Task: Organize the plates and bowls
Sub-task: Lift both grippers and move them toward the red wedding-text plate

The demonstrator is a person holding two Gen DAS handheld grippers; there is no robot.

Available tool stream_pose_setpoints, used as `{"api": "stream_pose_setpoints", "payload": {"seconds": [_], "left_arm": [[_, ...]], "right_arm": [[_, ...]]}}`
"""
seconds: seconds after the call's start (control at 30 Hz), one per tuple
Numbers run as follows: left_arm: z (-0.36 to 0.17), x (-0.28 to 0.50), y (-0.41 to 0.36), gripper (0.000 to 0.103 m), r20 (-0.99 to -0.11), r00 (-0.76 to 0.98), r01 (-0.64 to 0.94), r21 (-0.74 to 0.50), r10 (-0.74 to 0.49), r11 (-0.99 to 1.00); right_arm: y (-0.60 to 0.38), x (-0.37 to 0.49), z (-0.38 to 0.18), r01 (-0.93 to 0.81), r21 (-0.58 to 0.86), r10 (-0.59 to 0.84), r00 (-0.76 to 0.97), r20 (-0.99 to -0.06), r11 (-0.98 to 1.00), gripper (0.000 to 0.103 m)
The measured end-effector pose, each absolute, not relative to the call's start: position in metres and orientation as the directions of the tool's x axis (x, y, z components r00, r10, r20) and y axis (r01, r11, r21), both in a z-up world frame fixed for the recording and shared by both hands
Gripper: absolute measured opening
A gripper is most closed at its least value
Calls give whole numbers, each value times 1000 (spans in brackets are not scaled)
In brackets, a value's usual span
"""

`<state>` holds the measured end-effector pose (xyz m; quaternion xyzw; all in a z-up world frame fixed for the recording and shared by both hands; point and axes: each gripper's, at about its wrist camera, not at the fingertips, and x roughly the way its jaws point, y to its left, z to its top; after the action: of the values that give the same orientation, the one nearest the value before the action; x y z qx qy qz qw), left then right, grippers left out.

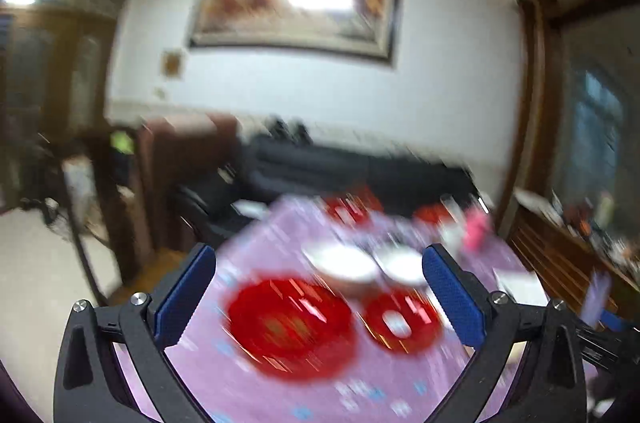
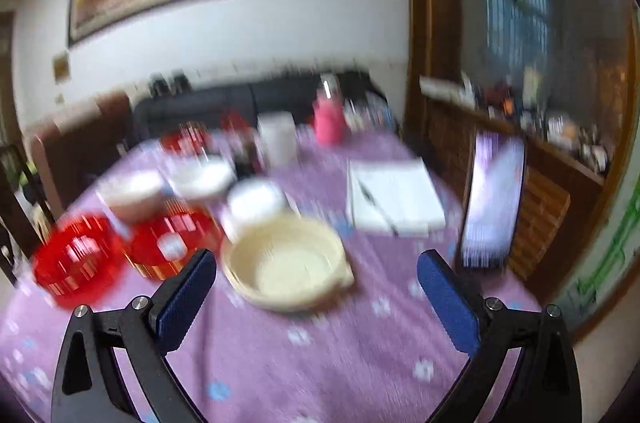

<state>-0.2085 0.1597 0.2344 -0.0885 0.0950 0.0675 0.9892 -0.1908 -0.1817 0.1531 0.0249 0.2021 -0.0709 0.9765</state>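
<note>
Blue fingers (image 2: 188, 299) spread wide, cream bowl (image 2: 288, 263) between, untouched.

Both wrist views sit just above the near edge of the table (image 2: 320, 363), looking forward and slightly down across it toward the far wall. The left view faces the red bowls (image 1: 292, 327); the right, further right, shares them (image 2: 80, 259).

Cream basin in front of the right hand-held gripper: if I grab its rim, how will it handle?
The cream basin looks like thin plastic, so probably light, with a rim that may flex. It appears empty and wide, so it is unlikely to tip. On the purple tablecloth it may drag the fabric if pushed.
</note>
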Motion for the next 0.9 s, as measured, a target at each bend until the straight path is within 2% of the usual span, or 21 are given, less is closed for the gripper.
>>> {"api": "stream_pose_setpoints", "payload": {"seconds": [0.1, 0.23, 0.4, 0.47, 0.6, 0.77, 0.9], "left_arm": [[277, -216, 181, 103, -123, 967, -238, -110, 224, 965], [324, -204, 201, 103, -136, 947, -301, -67, 290, 951], [360, -170, 212, 103, -125, 946, -303, -9, 299, 953], [366, -151, 215, 103, -159, 954, -257, 11, 255, 966], [360, -97, 224, 103, -299, 944, -156, -27, 141, 987], [312, -27, 225, 103, -432, 900, -103, -62, 67, 993], [255, 20, 233, 103, -558, 830, -71, -148, -23, 986]], "right_arm": [[-163, -182, 195, 66, 70, -40, 946, -322, 995, 102], [-140, -160, 237, -12, 109, 41, 962, -271, 994, 102], [-106, -120, 282, -128, 143, 160, 958, -238, 981, 102], [-93, -97, 288, -158, 155, 195, 944, -264, 975, 102], [-66, -36, 279, -206, 164, 253, 897, -362, 965, 102], [-56, 35, 224, -198, 220, 285, 814, -506, 955, 102], [-66, 68, 173, -160, 273, 298, 742, -600, 949, 98]]}}
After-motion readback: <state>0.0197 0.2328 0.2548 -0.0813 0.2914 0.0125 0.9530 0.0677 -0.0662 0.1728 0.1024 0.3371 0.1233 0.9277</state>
